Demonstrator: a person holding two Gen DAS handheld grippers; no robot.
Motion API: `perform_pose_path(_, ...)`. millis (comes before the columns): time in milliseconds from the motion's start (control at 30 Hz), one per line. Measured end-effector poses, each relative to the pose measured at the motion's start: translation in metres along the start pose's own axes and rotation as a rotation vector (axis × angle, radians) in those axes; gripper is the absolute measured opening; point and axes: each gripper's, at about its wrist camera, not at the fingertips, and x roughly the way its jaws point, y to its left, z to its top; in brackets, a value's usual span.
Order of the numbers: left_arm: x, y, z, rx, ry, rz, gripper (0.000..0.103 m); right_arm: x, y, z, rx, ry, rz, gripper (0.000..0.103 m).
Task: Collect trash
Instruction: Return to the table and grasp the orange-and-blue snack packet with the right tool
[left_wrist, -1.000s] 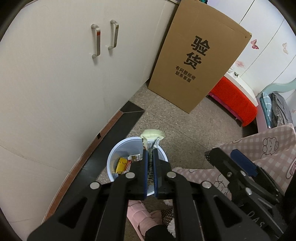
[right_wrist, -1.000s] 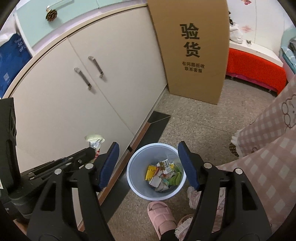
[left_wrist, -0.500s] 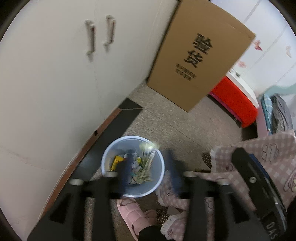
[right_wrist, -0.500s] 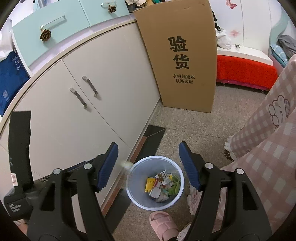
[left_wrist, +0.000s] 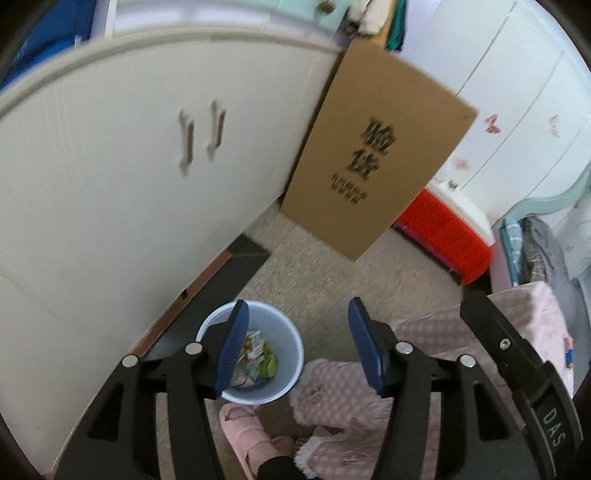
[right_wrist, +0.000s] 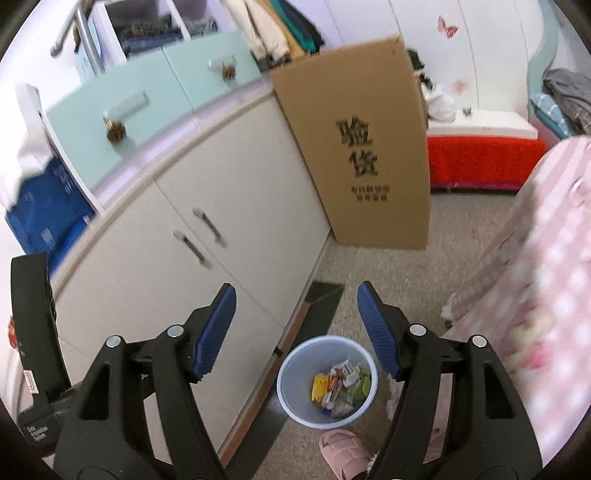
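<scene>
Both hand-held grippers, left and right, are held spread and empty above the bin (wrappers inside).

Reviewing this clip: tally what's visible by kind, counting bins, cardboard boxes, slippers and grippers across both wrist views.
Bins: 1, the blue bin with wrappers inside.
Cardboard boxes: 1, the cardboard box.
Slippers: 1, the pink slipper.
Grippers: 2, left gripper and right gripper, both open and empty.
Total: 5

Left tool, right tool: black frames, blue ribbed pads, silver screws.
</scene>
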Motion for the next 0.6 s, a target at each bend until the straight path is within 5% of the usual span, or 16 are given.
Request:
perform_pose_path(300, -0.061, -0.096, -0.007, 0.105, -0.074, -0.092, 0.057, -0.092, -0.06, 0.039, 0.011, -0.088, -0.061, 0.069)
perform_pose_path(600, -0.072, -0.24, -0.031, 0.299, -0.048, -0.185, 0.059, -0.167, -0.182, 0.062, 0.049, -0.143, -0.264, 0.069)
